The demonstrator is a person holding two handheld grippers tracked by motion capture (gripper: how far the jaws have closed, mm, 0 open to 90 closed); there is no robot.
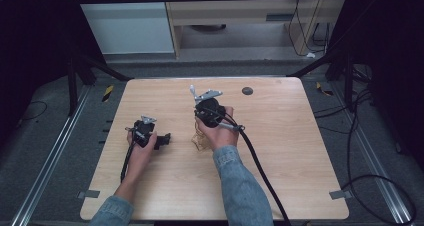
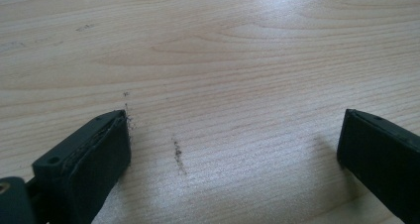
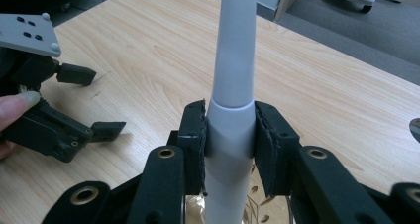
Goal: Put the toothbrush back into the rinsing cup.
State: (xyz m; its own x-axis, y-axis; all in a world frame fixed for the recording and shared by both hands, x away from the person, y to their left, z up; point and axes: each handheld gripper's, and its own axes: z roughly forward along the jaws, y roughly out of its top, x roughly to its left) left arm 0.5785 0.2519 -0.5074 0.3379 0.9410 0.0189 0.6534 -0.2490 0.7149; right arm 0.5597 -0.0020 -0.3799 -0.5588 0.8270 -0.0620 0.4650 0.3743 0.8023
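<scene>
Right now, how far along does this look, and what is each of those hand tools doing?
Midway, I would guess. The right gripper is shut on a white handle above a clear glass. The left gripper rests open on the wooden table. Which step comes next is unclear.

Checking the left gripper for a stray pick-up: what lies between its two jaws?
Nothing but bare wooden table with a few dark scuff marks; the left gripper stands open, as the left gripper view shows.

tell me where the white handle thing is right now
The white handle is clamped upright between the jaws of the right gripper, held above a clear glass near the middle of the wooden table.
</scene>
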